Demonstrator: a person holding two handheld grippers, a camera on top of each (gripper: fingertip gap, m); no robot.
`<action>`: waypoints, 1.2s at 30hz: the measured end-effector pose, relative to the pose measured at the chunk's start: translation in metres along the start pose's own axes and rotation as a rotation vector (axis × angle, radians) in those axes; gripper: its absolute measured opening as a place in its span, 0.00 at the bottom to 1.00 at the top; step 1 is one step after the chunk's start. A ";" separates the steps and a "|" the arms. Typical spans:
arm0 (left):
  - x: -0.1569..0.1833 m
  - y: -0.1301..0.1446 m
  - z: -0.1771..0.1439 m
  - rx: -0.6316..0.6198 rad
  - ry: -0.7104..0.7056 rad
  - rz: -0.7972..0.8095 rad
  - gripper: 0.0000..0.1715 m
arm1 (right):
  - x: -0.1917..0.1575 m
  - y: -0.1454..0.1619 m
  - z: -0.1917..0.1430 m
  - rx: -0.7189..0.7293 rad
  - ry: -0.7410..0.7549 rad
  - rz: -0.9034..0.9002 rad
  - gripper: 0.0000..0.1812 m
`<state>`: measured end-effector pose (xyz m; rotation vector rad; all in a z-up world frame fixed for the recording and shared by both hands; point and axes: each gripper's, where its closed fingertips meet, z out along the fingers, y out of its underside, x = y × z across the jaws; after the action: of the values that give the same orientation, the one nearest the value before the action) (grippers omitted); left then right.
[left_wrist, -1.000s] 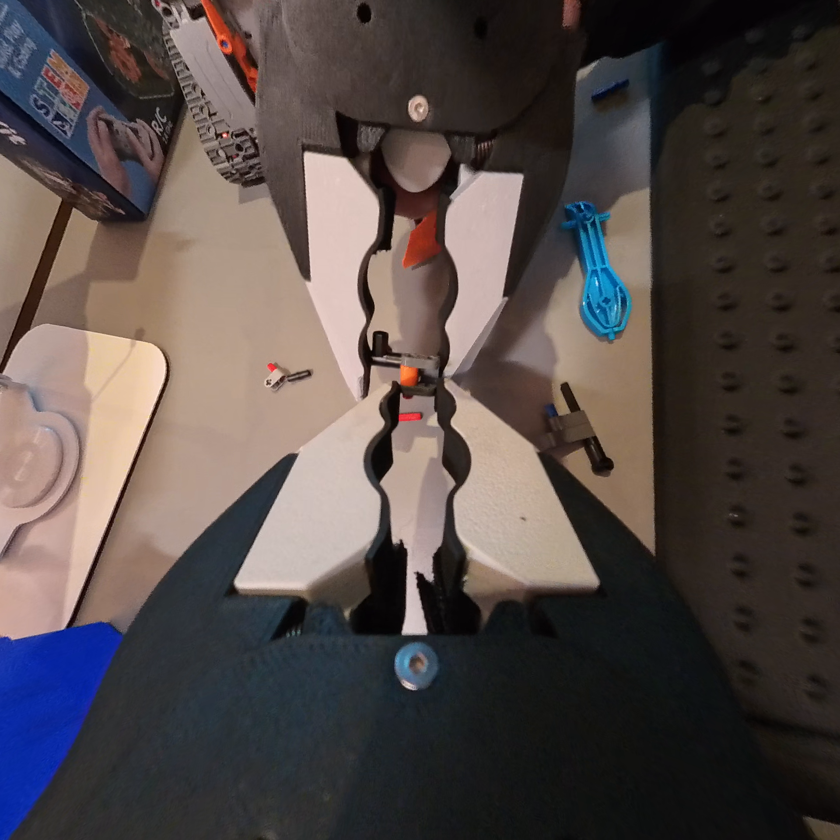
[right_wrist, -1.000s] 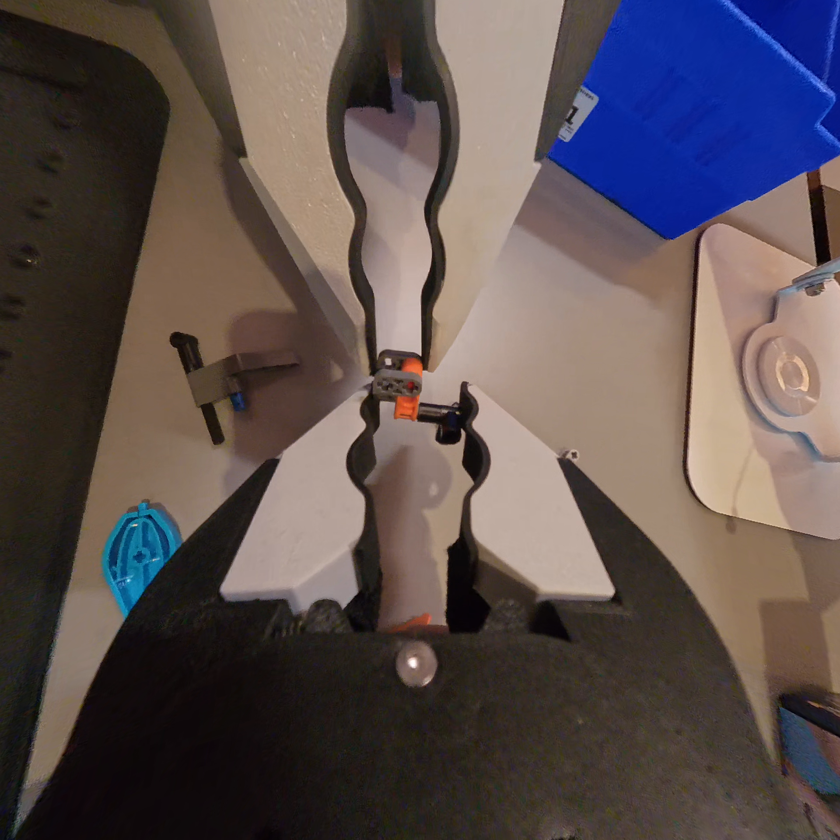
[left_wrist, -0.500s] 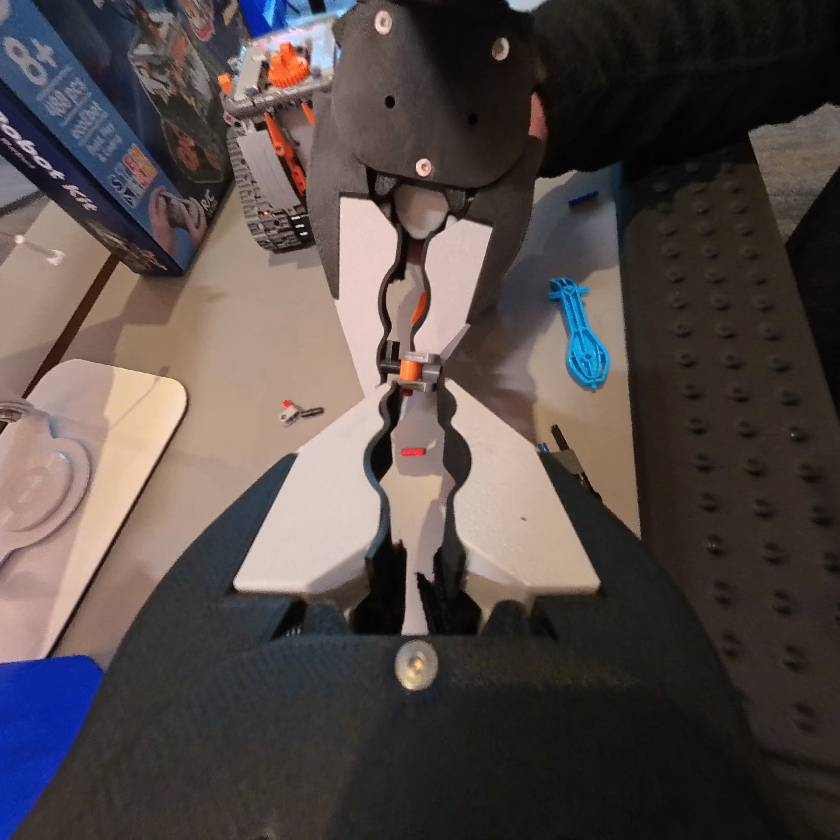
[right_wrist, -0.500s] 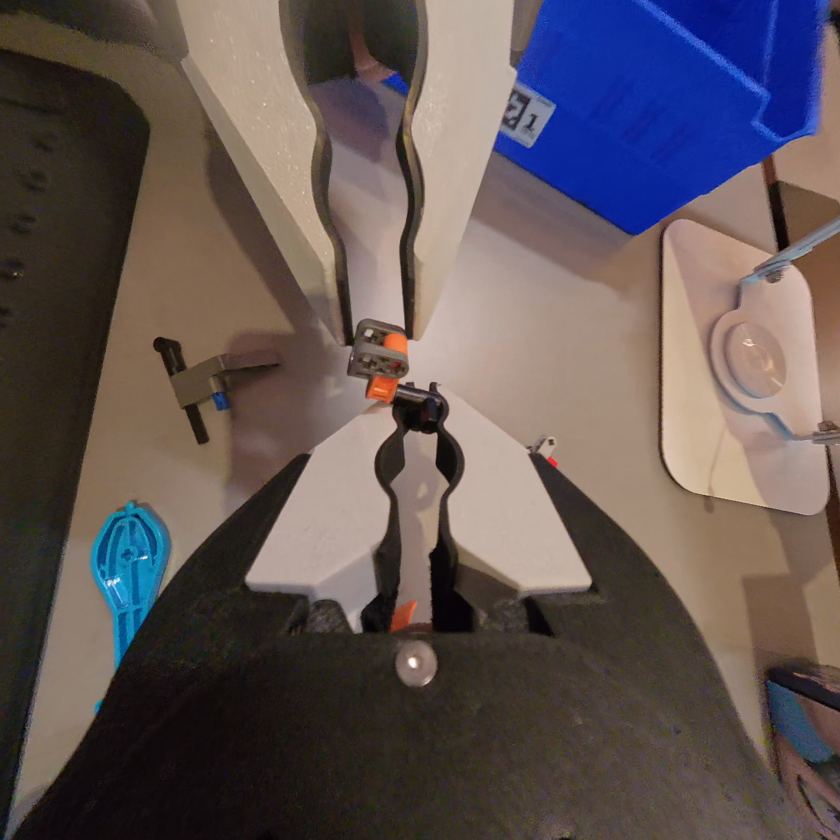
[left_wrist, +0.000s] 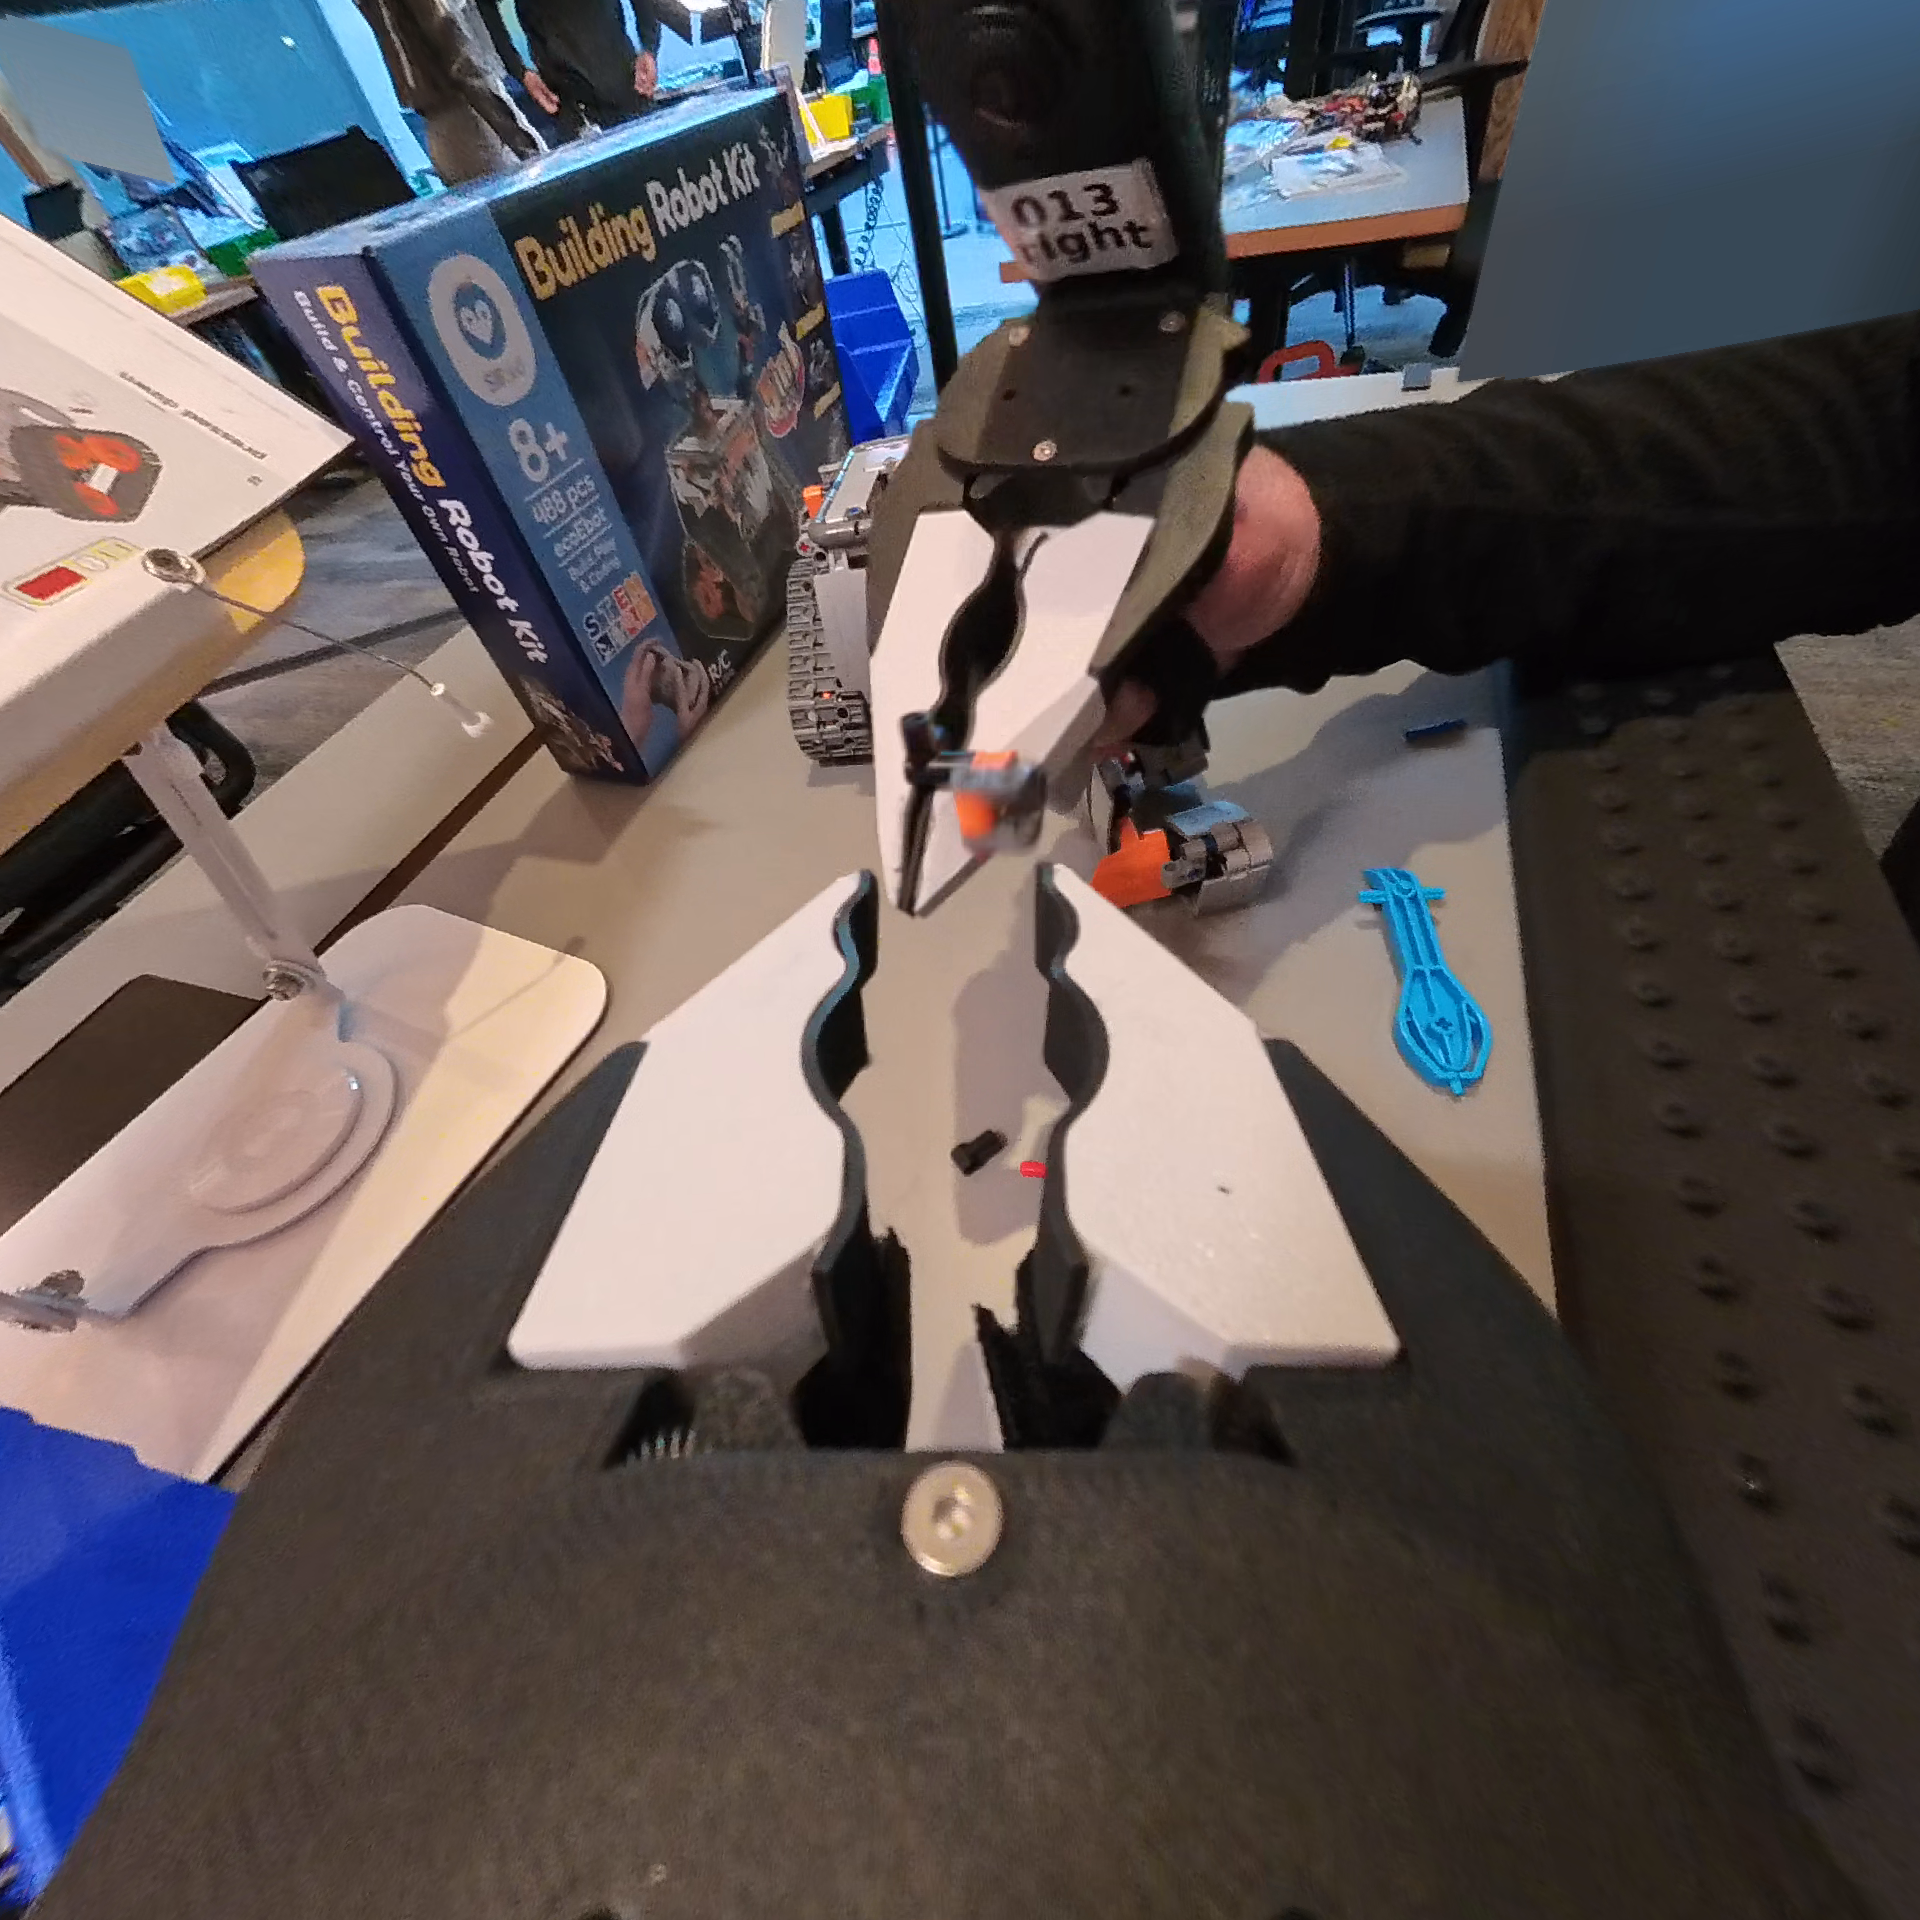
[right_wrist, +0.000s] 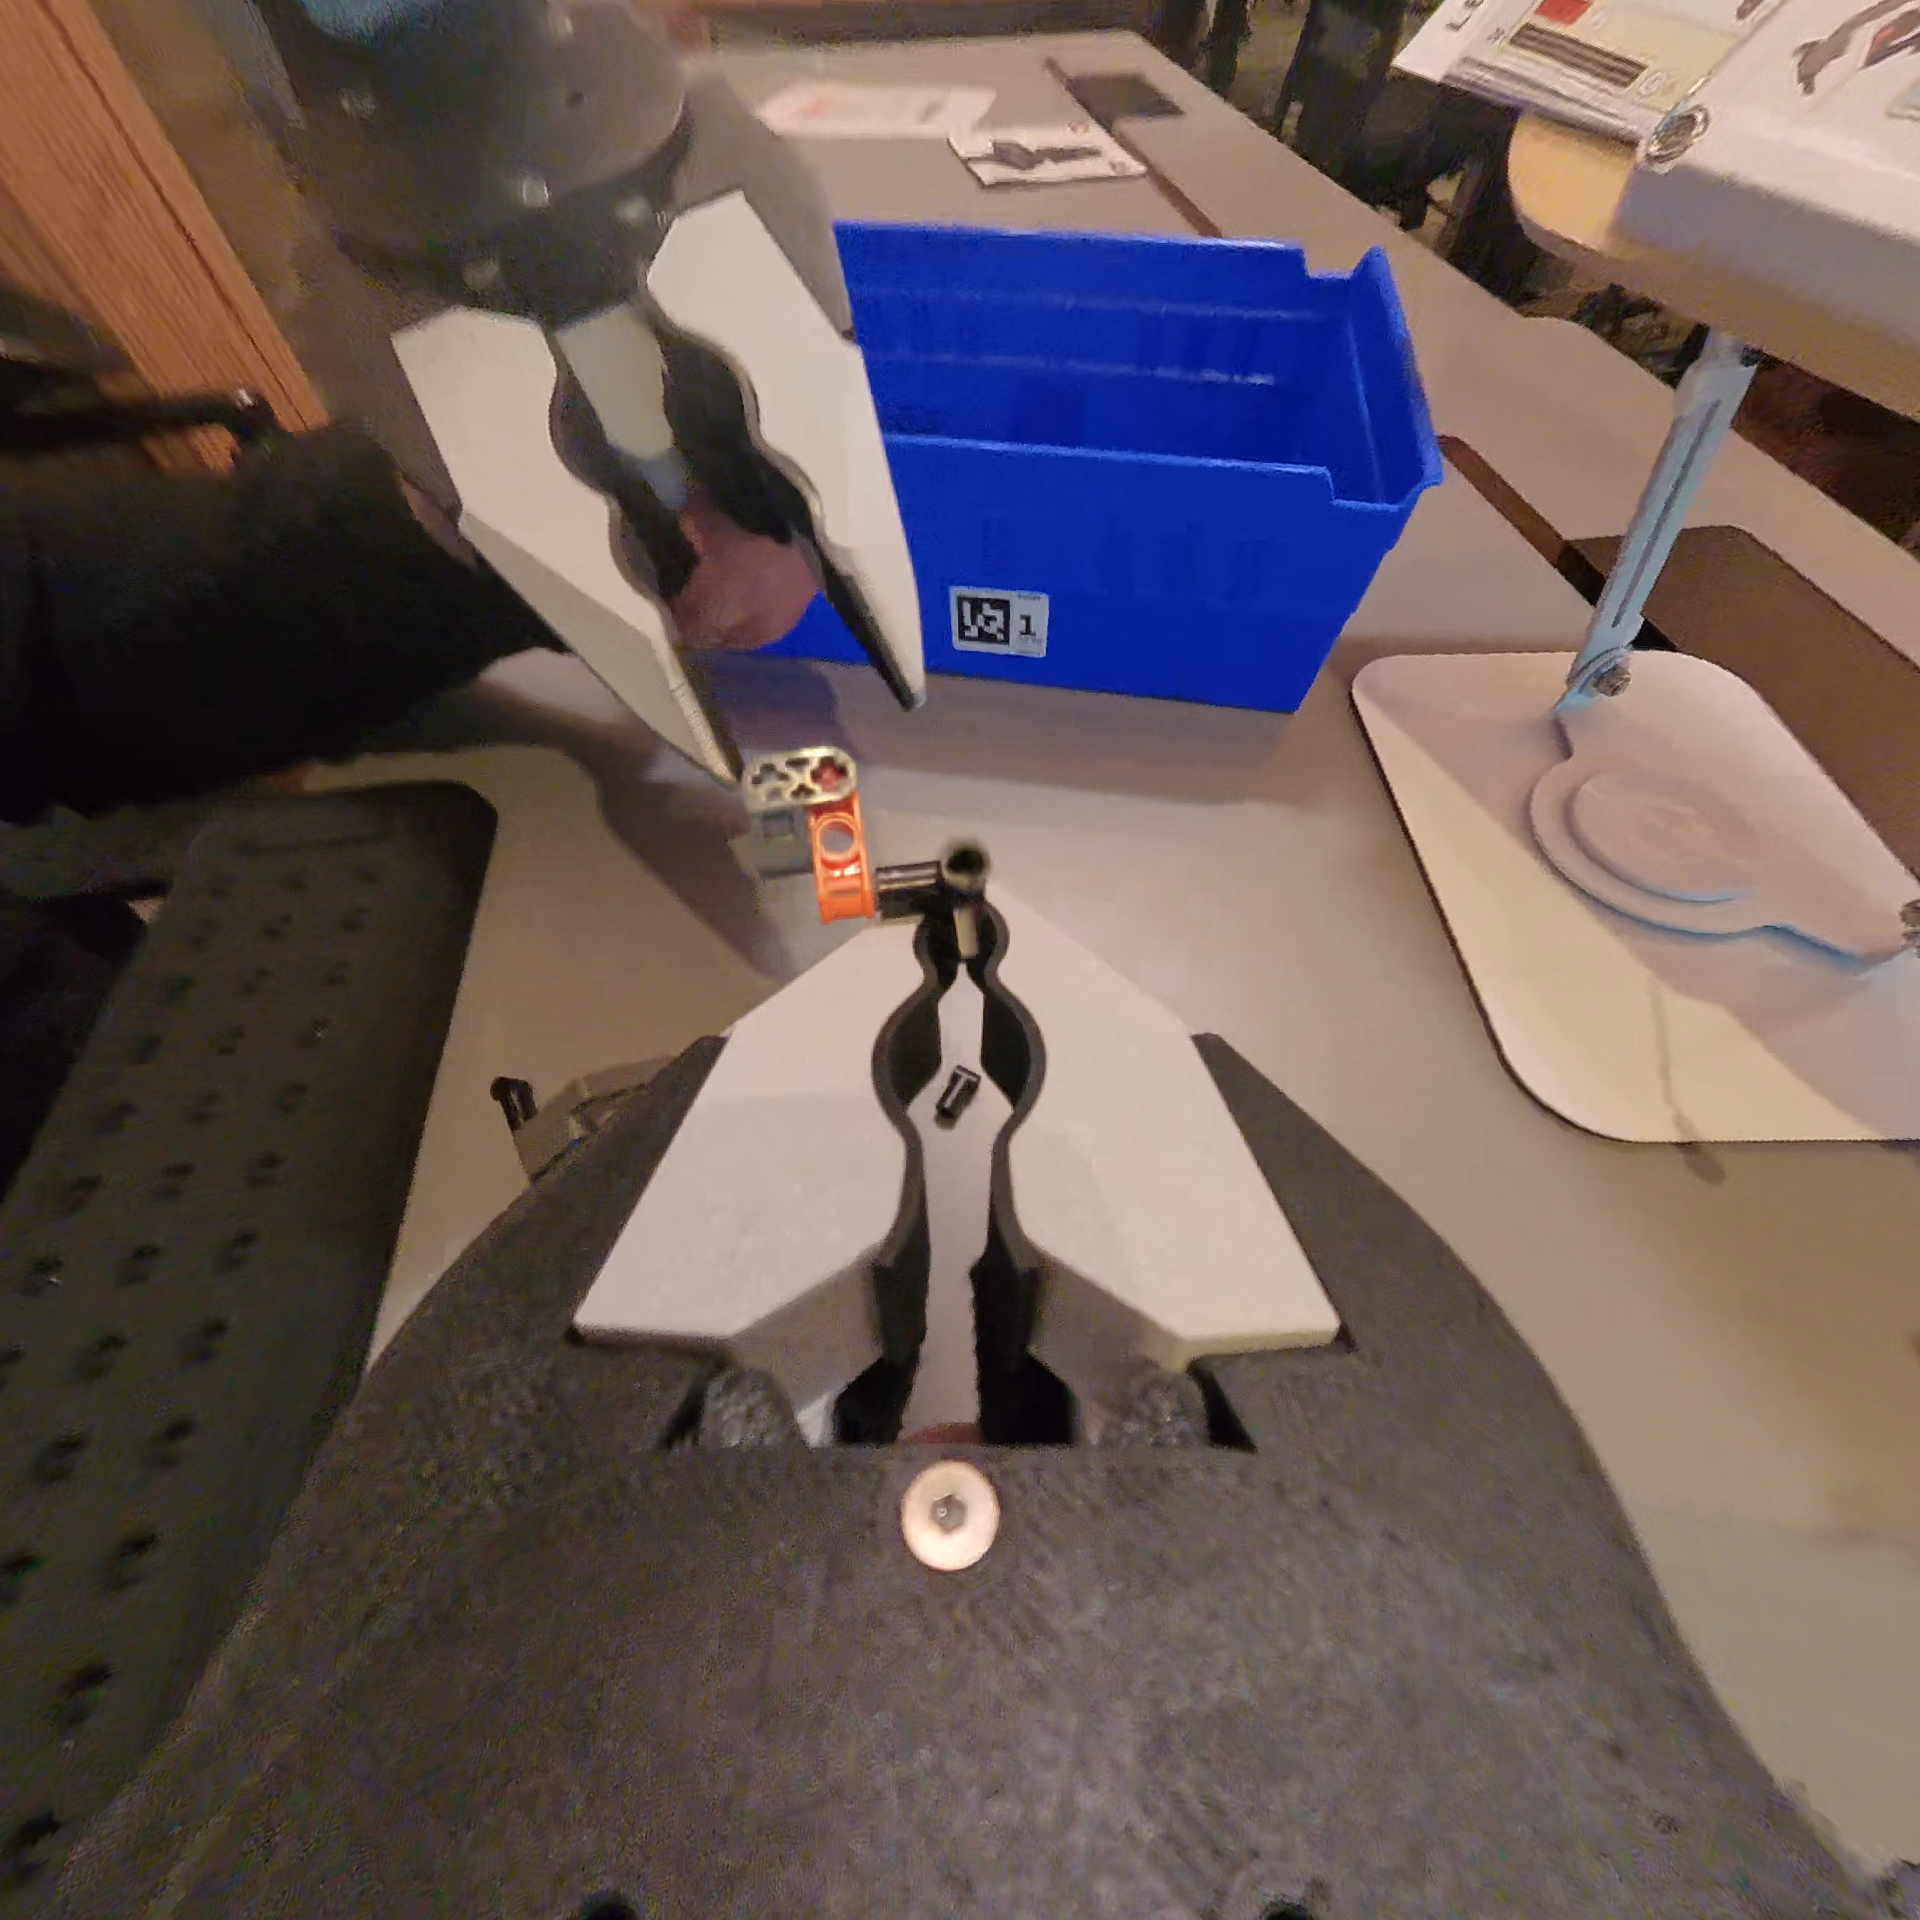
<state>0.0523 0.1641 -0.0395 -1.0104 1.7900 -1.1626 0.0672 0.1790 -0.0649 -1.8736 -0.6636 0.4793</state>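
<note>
**R fingers grip small brick assembly; L fingers spread**

R gripper (right_wrist: 961, 925) pinches the black pin of a grey-orange brick assembly (right_wrist: 831, 831) at its fingertips, above the counter (right_wrist: 1195, 935). L gripper (left_wrist: 951, 883) w/ fingers wide, nothing between; assembly just ahead of its tips. Loose black pin (left_wrist: 977, 1151) on counter betw. L fingers. Blue bin (right_wrist: 1143, 499) beyond.

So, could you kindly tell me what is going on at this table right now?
A person holds two hand-held grippers tip to tip above the grey table. The right hand-held gripper is shut on the black pin of a small grey-and-orange brick assembly. The left hand-held gripper is open, empty, just short of it. A small black peg lies below.
</note>
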 end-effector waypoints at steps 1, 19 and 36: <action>0.000 0.000 0.002 -0.001 -0.005 0.003 0.17 | 0.001 -0.001 -0.001 0.014 -0.007 0.018 0.00; 0.022 0.093 0.013 -0.481 0.102 0.024 0.24 | 0.011 0.005 -0.011 -0.028 0.019 0.023 0.00; 0.034 0.118 0.033 -0.553 0.139 0.101 0.08 | 0.062 -0.059 -0.131 0.272 0.245 0.055 0.03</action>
<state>0.0436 0.1549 -0.1658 -1.1460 2.3140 -0.6969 0.1806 0.1446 0.0378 -1.6609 -0.3640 0.3483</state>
